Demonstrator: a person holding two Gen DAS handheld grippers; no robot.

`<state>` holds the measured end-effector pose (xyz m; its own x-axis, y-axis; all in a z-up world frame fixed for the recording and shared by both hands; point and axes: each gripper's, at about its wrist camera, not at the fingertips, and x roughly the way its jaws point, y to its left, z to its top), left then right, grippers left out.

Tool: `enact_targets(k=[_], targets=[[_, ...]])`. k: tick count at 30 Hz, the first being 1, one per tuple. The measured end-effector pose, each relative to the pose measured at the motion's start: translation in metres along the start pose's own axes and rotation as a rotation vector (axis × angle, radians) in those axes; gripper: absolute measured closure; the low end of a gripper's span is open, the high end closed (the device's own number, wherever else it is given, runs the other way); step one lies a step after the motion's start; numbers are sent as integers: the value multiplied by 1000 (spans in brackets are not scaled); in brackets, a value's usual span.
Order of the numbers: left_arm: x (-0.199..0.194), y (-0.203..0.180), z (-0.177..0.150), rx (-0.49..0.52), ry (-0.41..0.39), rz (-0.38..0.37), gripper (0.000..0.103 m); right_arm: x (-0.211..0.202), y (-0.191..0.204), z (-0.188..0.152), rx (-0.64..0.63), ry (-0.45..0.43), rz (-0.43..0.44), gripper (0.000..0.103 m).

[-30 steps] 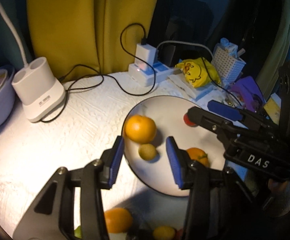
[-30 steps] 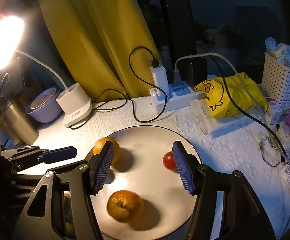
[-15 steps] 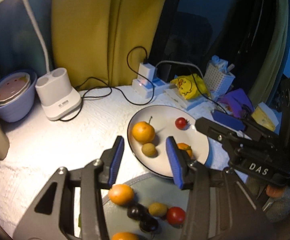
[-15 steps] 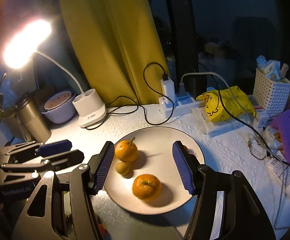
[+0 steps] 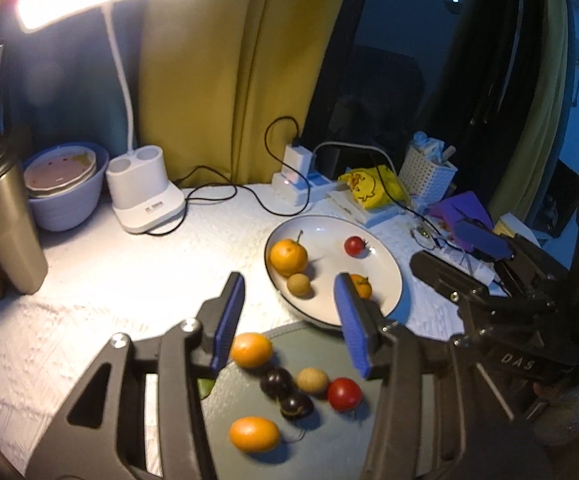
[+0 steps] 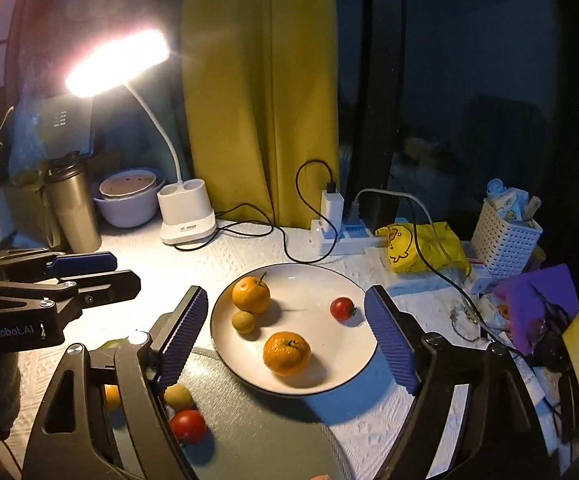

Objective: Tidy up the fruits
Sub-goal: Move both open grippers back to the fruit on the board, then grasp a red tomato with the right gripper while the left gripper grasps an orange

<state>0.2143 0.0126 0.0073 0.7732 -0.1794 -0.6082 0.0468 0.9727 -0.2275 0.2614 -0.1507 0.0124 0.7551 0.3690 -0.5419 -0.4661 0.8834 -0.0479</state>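
A white plate [image 6: 301,280] holds a stemmed orange [image 6: 251,294], a second orange [image 6: 286,353], a small longan [image 6: 243,322] and a cherry tomato [image 6: 342,309]. In front of it a grey round plate [image 5: 321,344] carries two kumquats [image 5: 250,349], dark grapes [image 5: 276,381], a longan [image 5: 312,380] and a cherry tomato [image 5: 344,393]. My left gripper [image 5: 288,284] hovers above the grey plate, jaws opening with nothing between them. My right gripper [image 6: 286,294] hangs above the white plate's near side, jaws opening wide and holding nothing.
At the back left stand a lit desk lamp [image 6: 185,216], a lilac bowl [image 5: 65,188] and a steel tumbler [image 5: 1,220]. A power strip with cables [image 6: 337,232], a yellow duck bag [image 6: 421,246], a white basket [image 6: 503,240] and purple clutter [image 6: 533,300] crowd the right.
Both grippers have drawn back and risen from the white plate, so the grey plate with its fruit has come into view. The right jaws have spread much wider, the left slightly.
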Motion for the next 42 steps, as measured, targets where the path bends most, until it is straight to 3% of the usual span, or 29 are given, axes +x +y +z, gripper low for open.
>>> enact_targets(k=[3,10,30,42], targets=[[-8,2,-7,-5,-12,3,40,-7,2,-3,6,15,-9,20],[-23,9,-24,-24,-19,22,39,-18,5,-15,53,61,-67,20],[-19,25,-80,-41,59,68,39,-15,21,-65,82,197,30,22],[4,20,-94,-10,143,68,39,7,31,-85,94,266,110,34]])
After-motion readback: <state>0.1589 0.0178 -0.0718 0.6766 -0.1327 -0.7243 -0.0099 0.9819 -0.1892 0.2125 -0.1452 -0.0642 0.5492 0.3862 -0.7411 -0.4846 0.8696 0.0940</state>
